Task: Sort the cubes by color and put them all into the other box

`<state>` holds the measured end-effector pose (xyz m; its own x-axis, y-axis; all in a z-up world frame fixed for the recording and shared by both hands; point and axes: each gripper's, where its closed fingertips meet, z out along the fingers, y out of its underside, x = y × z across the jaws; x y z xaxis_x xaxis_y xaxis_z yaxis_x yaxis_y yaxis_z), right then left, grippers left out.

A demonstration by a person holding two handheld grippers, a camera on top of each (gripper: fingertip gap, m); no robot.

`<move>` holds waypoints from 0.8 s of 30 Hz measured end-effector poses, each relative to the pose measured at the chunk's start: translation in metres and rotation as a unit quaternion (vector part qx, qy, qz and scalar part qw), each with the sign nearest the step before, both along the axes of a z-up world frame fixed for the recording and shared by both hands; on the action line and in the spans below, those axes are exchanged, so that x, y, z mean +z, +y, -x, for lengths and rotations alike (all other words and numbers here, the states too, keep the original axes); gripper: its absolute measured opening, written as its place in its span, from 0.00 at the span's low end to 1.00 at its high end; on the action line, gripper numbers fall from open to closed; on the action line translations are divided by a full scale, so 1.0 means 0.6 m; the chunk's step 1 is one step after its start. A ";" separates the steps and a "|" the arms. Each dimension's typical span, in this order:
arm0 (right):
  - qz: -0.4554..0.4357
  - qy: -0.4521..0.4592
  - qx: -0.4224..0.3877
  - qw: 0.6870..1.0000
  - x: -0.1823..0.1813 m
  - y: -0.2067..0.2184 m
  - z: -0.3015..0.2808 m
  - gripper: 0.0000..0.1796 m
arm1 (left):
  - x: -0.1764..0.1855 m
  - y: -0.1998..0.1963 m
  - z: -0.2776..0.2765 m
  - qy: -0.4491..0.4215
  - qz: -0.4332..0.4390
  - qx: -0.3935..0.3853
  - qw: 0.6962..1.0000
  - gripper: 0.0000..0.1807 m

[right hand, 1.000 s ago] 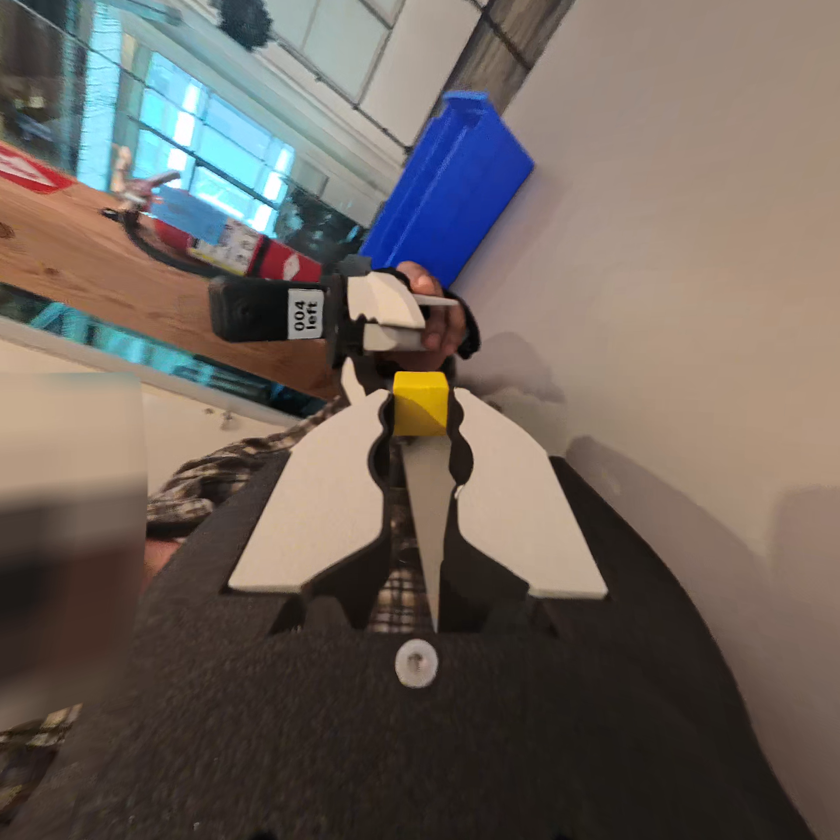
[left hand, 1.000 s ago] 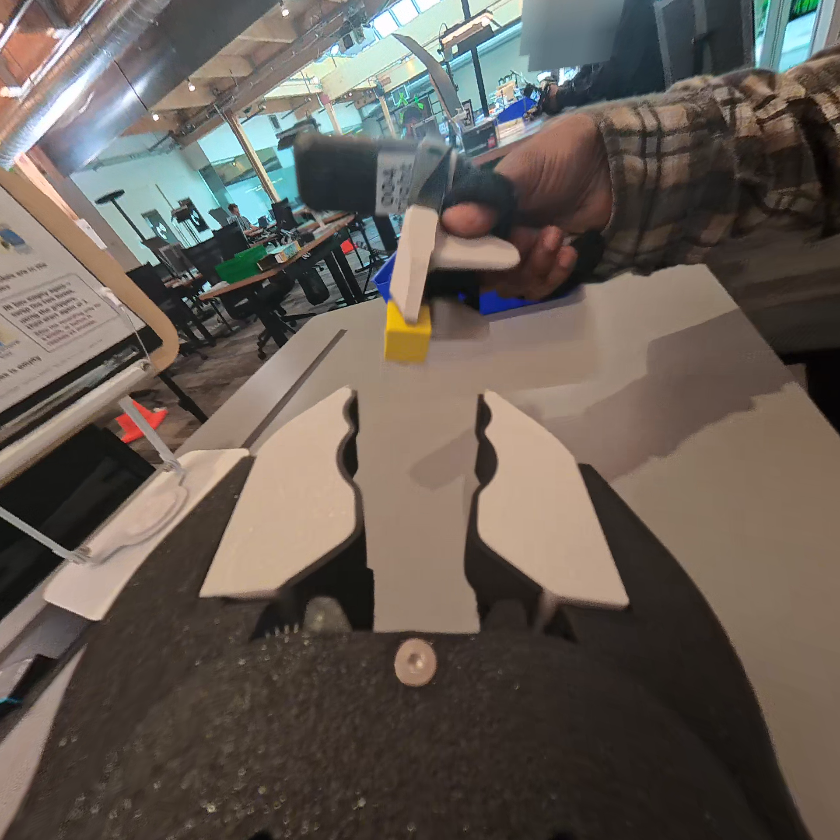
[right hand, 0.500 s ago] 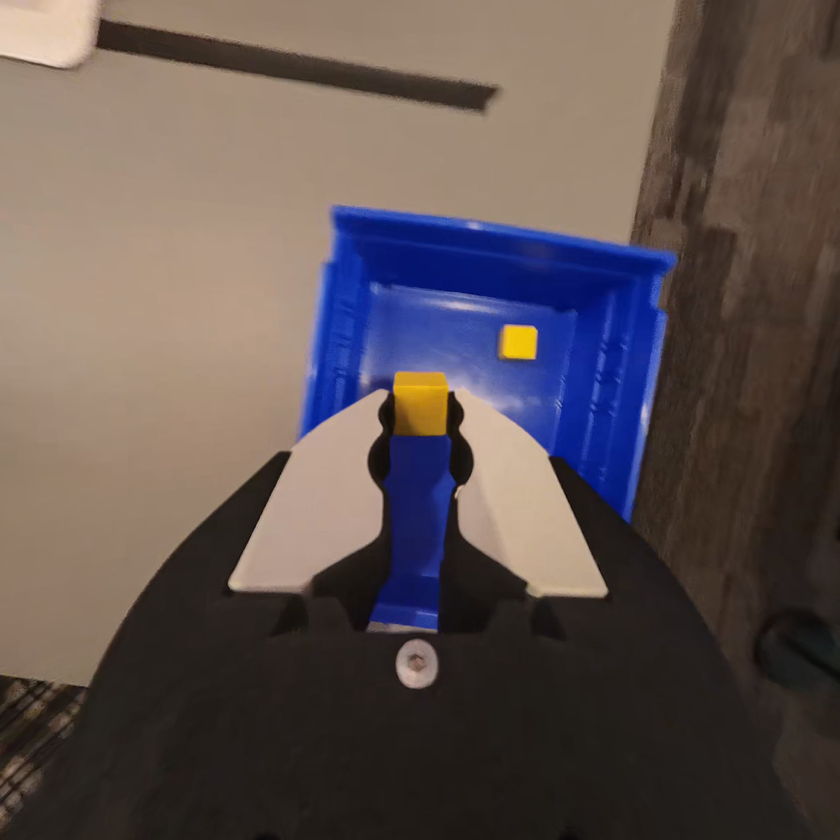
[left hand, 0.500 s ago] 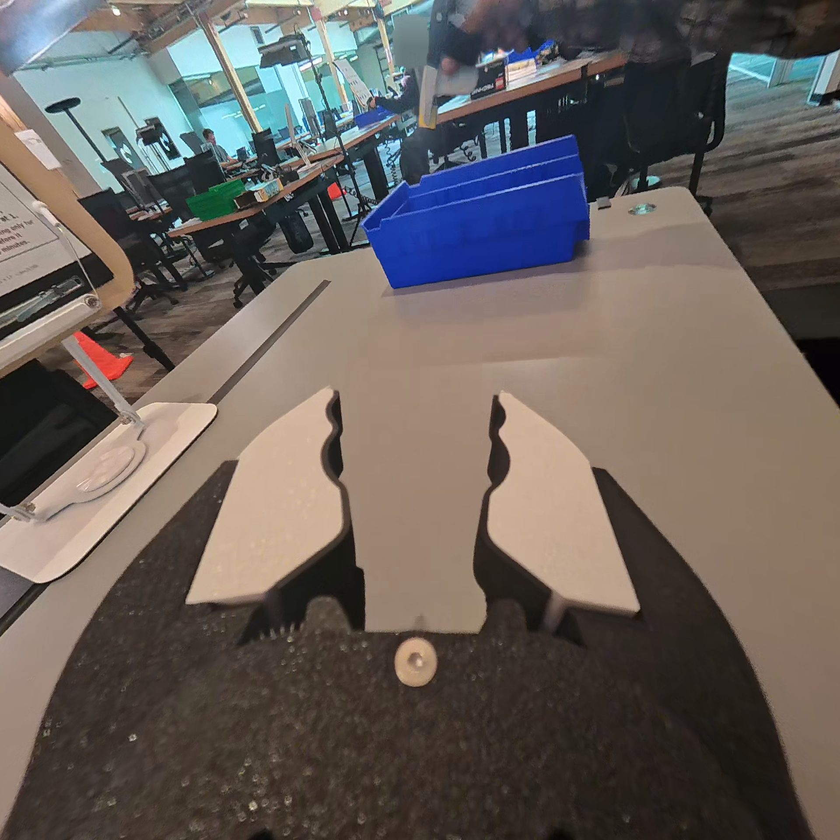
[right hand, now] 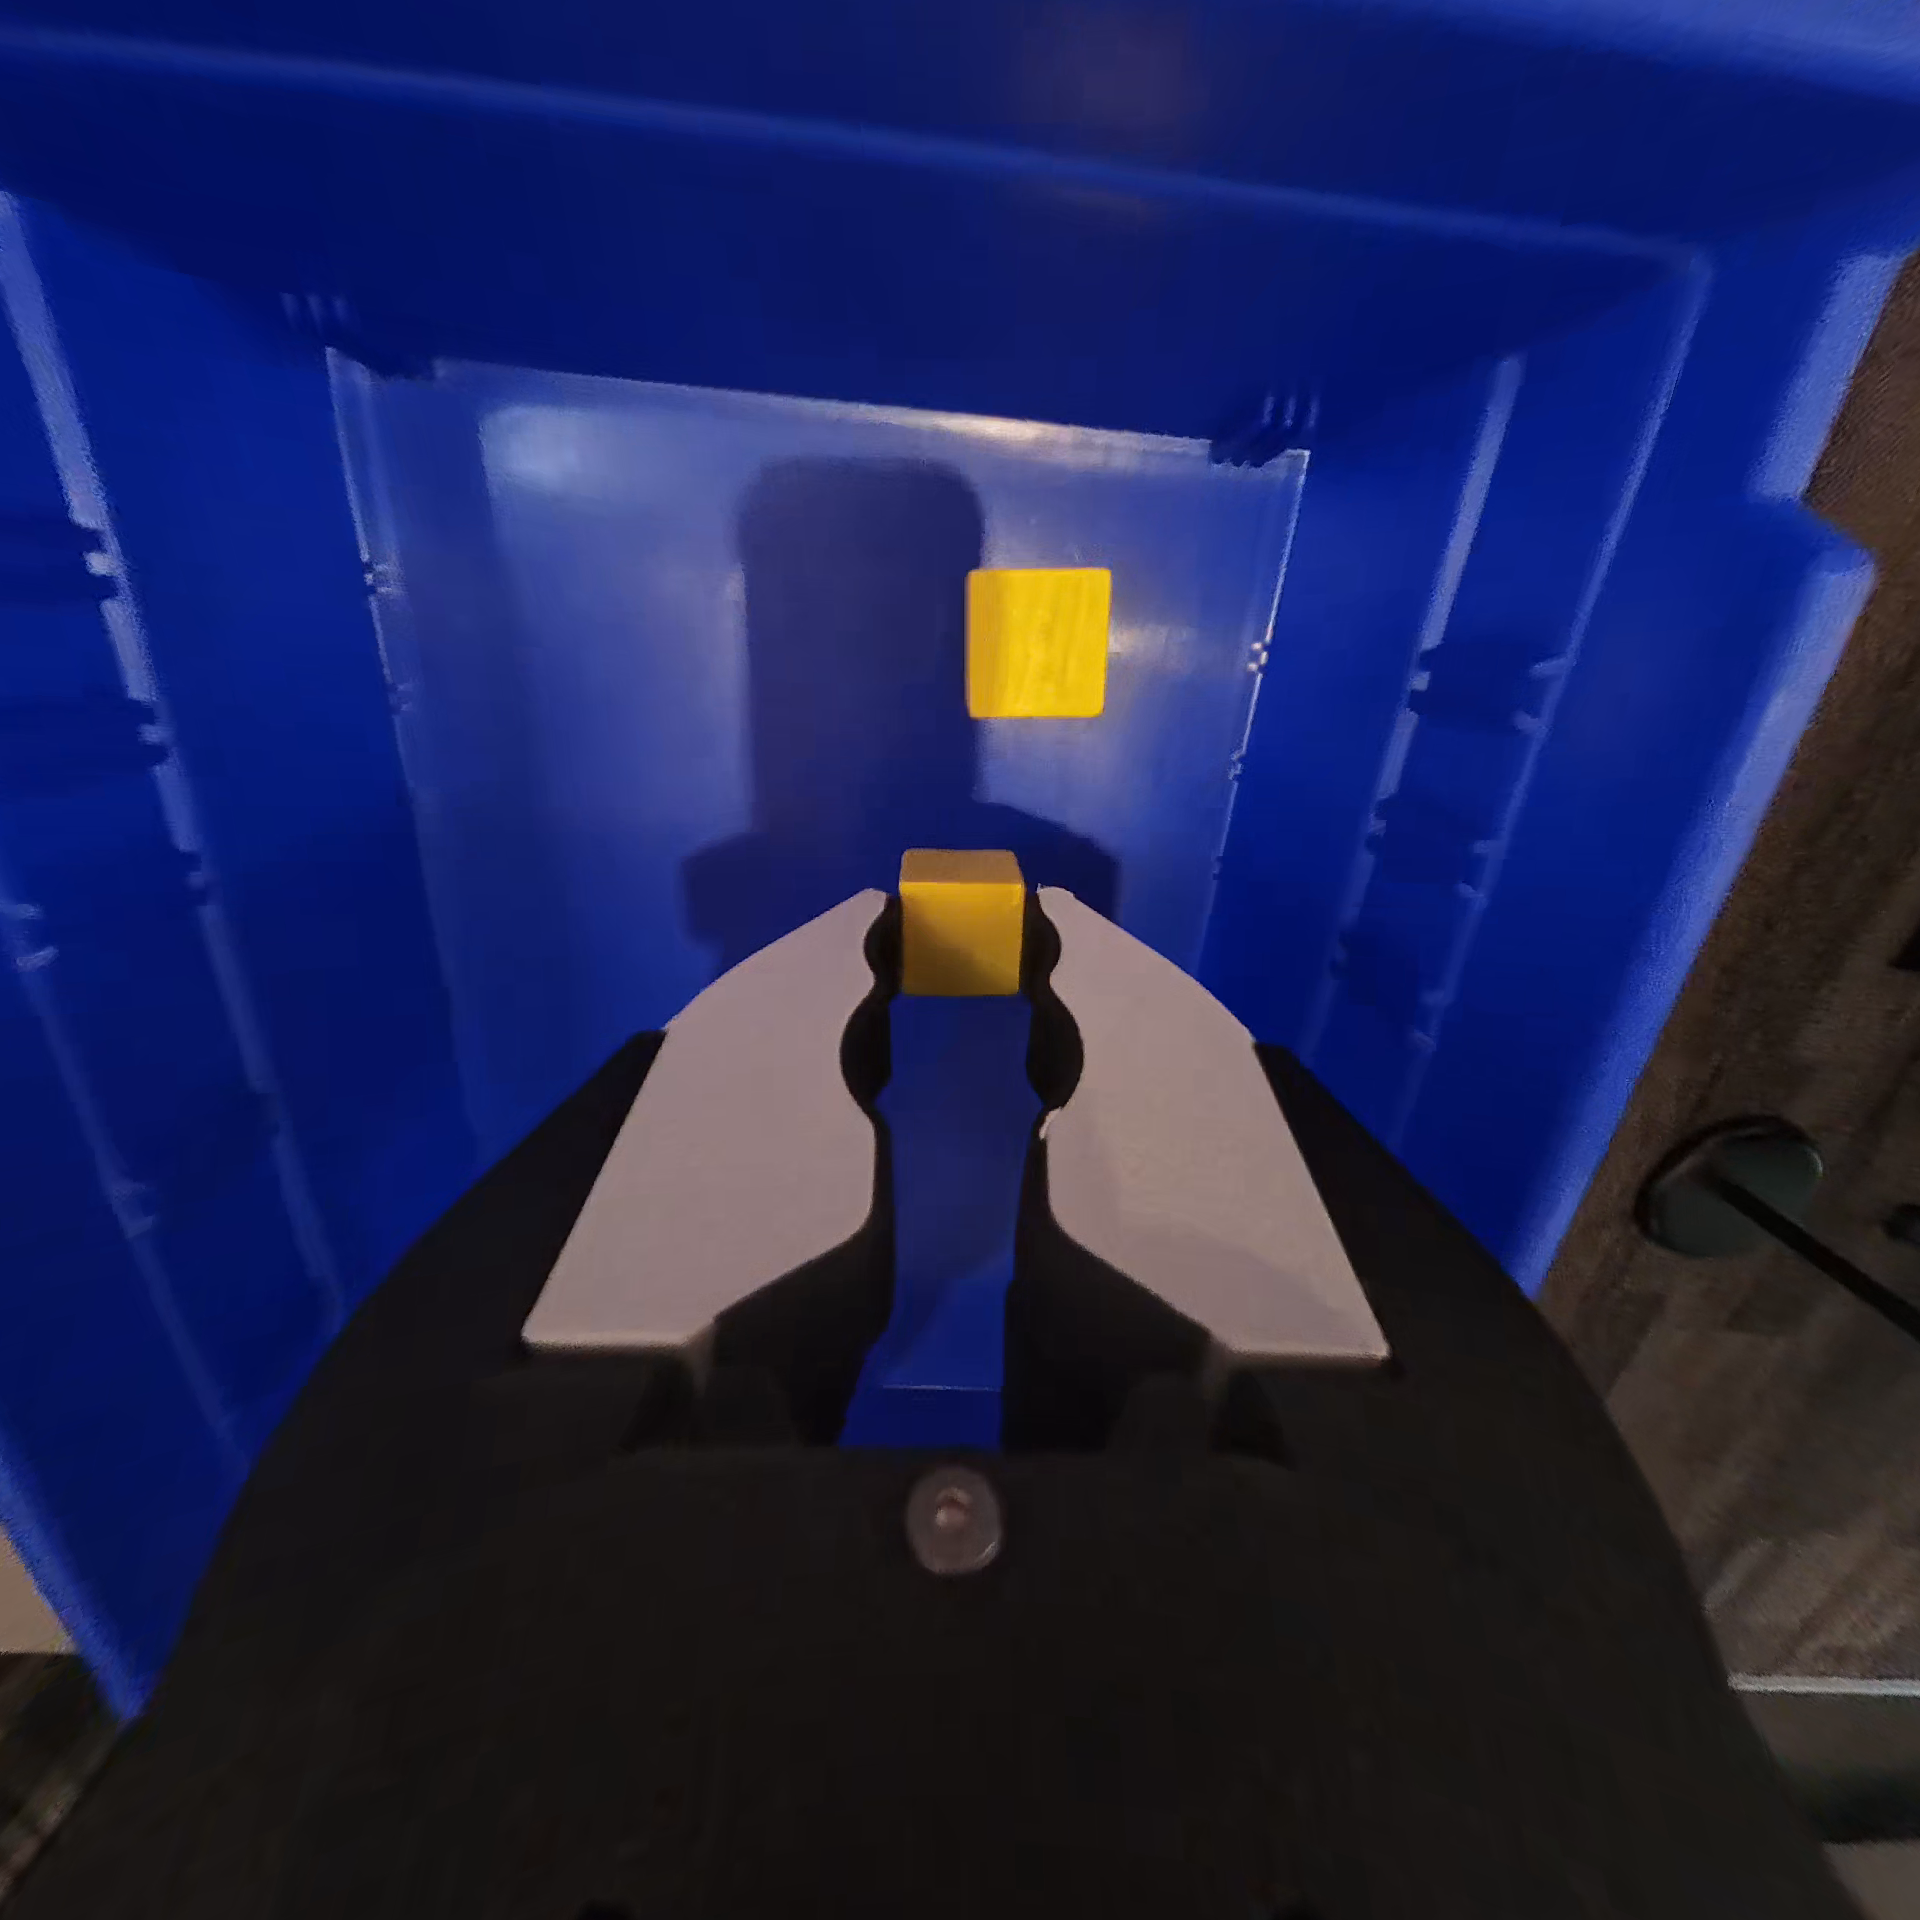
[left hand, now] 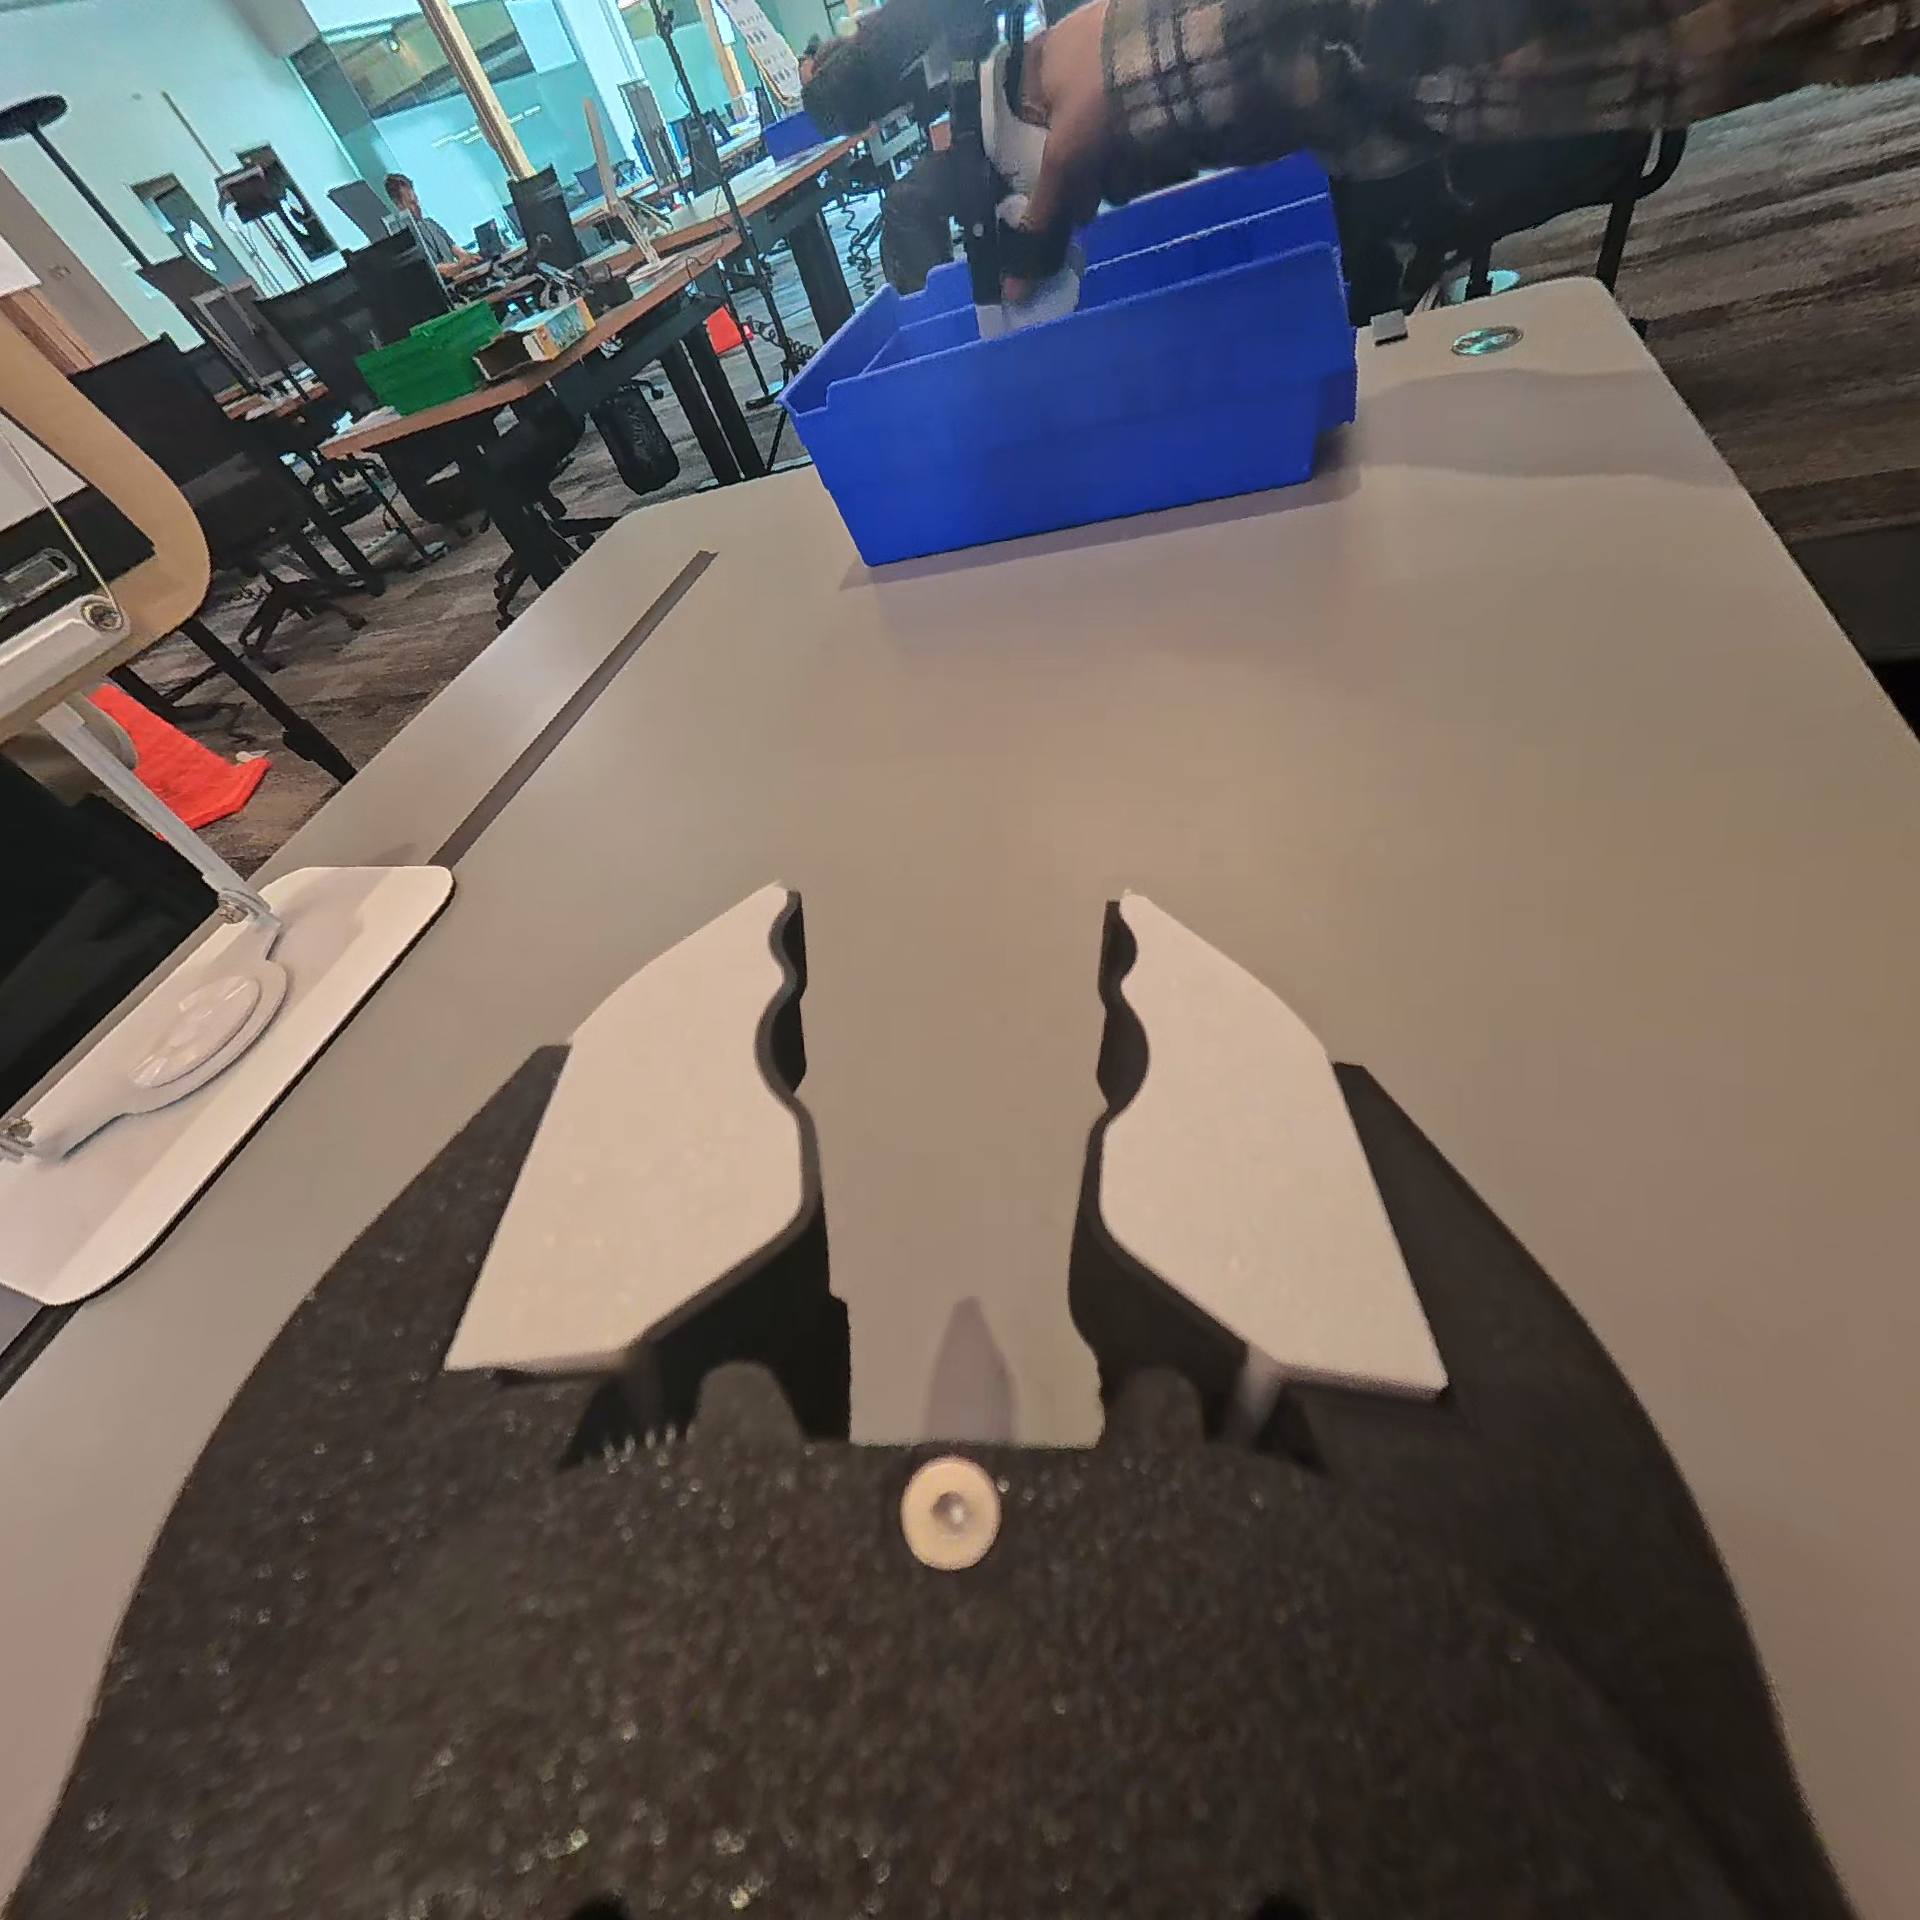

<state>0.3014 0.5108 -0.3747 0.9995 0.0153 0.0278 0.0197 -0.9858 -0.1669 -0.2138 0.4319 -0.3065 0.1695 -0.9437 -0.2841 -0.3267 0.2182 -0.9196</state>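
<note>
My right gripper [right hand: 958,906] is shut on a yellow cube [right hand: 958,935] and holds it inside a blue box [right hand: 208,727], pointing down at its floor. A second yellow cube [right hand: 1037,642] lies on the box floor just beyond and to the right. My left gripper [left hand: 954,914] is open and empty, low over the grey table [left hand: 1351,831]. In the left wrist view two blue boxes [left hand: 1081,436] stand side by side at the table's far end, and the right gripper [left hand: 1023,296] reaches down into the farther one. The near box's inside is hidden.
A white stand base [left hand: 208,1039] sits at the table's left edge with a screen beside it. The table's right edge [left hand: 1766,582] drops to dark floor. A person's plaid sleeve [left hand: 1299,73] hangs over the boxes. Office desks and chairs stand beyond.
The right gripper carried the yellow cube from in front of the left gripper to the far blue box and lowered into it. The left gripper stayed open and tilted down toward the table.
</note>
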 end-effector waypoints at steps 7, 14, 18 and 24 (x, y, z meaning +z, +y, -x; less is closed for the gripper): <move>0.011 0.010 -0.018 1.000 -0.036 0.003 -0.012 0.12 | -0.007 0.001 0.002 0.010 0.001 0.001 1.000 0.29; 0.013 0.011 -0.022 1.000 -0.043 0.005 -0.019 0.12 | -0.011 0.001 0.000 0.015 0.000 0.000 1.000 0.28; 0.015 0.011 -0.022 1.000 -0.047 0.009 -0.017 0.12 | -0.014 0.002 0.000 0.019 0.000 0.001 1.000 0.28; 0.028 0.006 -0.029 0.999 -0.064 0.003 -0.022 0.12 | -0.016 0.003 0.000 0.022 -0.001 0.001 1.000 0.27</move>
<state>0.3143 0.5124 -0.4130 0.9990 -0.0412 0.0166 -0.0392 -0.9931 -0.1107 -0.2136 0.4336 -0.3162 0.1593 -0.9429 -0.2924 -0.3669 0.2184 -0.9043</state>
